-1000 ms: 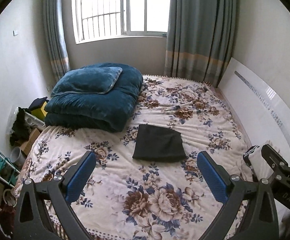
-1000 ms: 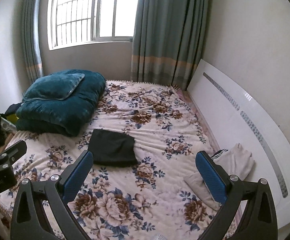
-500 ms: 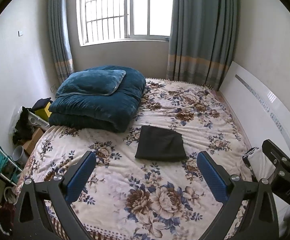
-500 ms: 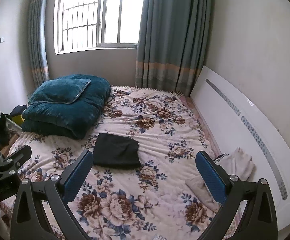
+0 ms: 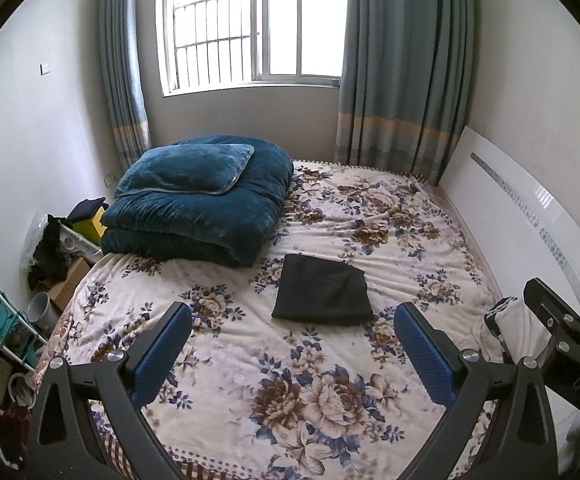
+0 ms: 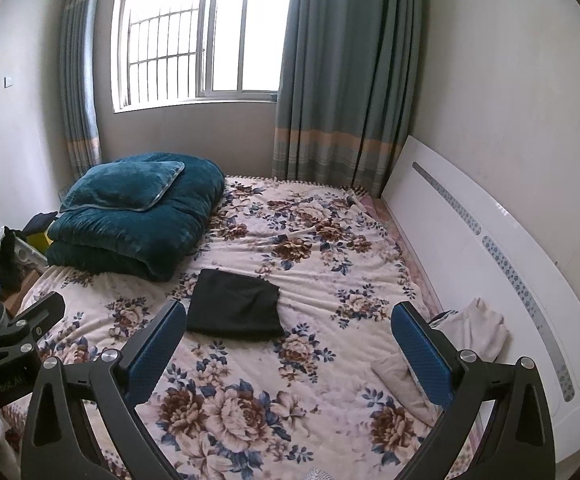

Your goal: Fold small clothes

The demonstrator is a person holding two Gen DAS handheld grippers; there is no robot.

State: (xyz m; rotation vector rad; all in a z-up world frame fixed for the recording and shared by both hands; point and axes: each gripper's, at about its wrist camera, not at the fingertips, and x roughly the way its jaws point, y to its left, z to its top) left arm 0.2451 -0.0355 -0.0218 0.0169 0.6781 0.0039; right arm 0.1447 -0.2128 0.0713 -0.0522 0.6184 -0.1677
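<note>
Blue-padded fingers fill the lower edge of both wrist views. The left gripper (image 5: 292, 346) and the right gripper (image 6: 287, 344) are both spread wide and hold nothing, each hovering over the near part of the floral bedspread (image 5: 314, 396).

Just beyond them, at the centre of the frame, a black garment (image 5: 324, 294) lies flat on the bedspread as a tidy rectangle, touched by neither gripper. It looks already folded. At the lower right of the right wrist view, beside the white headboard (image 6: 486, 264), a pale crumpled garment (image 6: 476, 330) lies loose and unfolded; in the left wrist view only a scrap of it shows behind the other gripper's frame.

The step in hand appears to be the gap between items: one piece finished, the next not yet taken. The next move probably calls for swinging both grippers toward the right of the frame, lowering them to the pale cloth, and pinching it at two separate edges so it can be lifted and spread flat.

Farther back, at the upper left, a folded teal quilt (image 5: 201, 216) carries a matching pillow (image 5: 187, 172), with the window (image 5: 253, 24) and curtains behind.

Compared with a second ago, both views have tilted upward and pulled back: the black garment sits lower and smaller, more window shows, and the jaws are as wide as before.
</note>
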